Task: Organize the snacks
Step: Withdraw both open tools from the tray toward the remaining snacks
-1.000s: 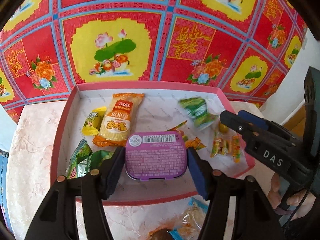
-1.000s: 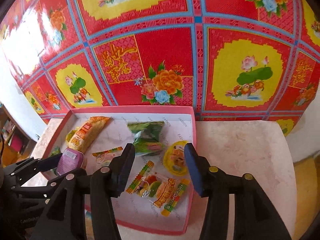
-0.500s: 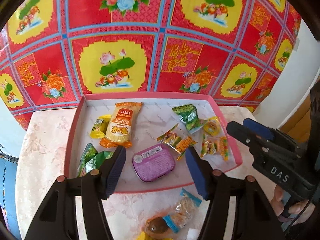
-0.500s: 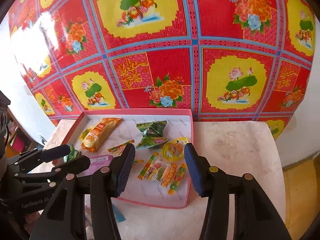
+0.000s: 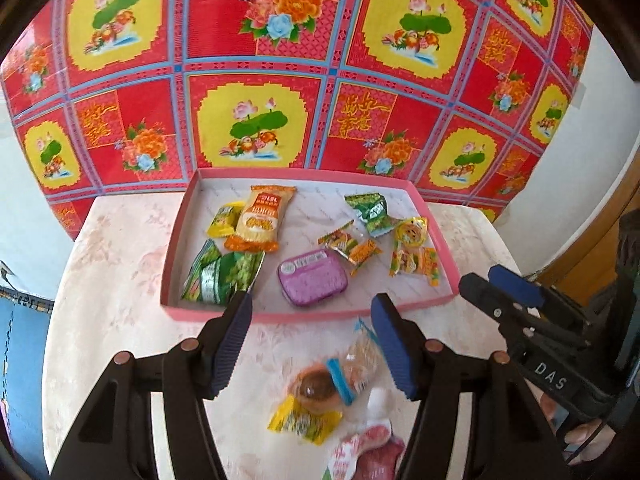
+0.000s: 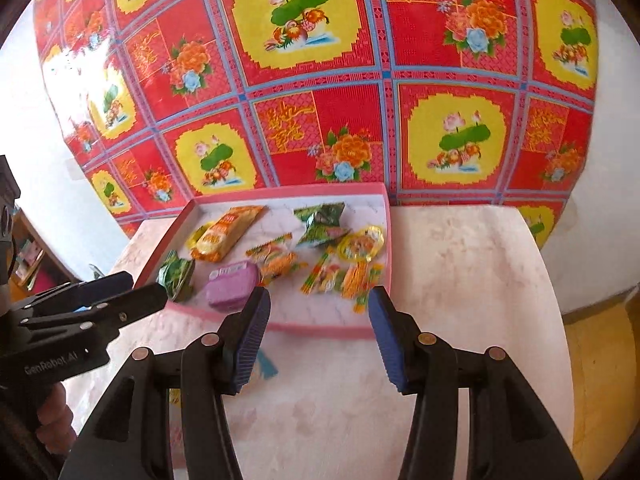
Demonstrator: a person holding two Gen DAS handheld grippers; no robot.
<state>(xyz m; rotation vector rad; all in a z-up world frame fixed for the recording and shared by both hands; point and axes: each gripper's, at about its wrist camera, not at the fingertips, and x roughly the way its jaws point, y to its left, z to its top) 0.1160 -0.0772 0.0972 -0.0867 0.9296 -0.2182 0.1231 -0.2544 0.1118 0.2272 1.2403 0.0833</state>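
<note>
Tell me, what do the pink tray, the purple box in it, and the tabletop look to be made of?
Pink tray: probably cardboard, with thin matte pink walls and a white paper-like lining. Purple box: likely hard plastic or tin, with rounded corners, a smooth moulded rim and a printed barcode label. Tabletop: looks like polished marble or a marble-look laminate, pale with pinkish veining; which one cannot be told.

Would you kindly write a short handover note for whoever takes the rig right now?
Left gripper: open, empty, above the table's near edge.
Right gripper: open, empty, beside it.
Pink tray: holds the purple tin, orange packet, green packets and small candies.
Left to do: a brown bun snack, a clear wrapped snack and a red-white packet lie on the table outside the tray.
</note>
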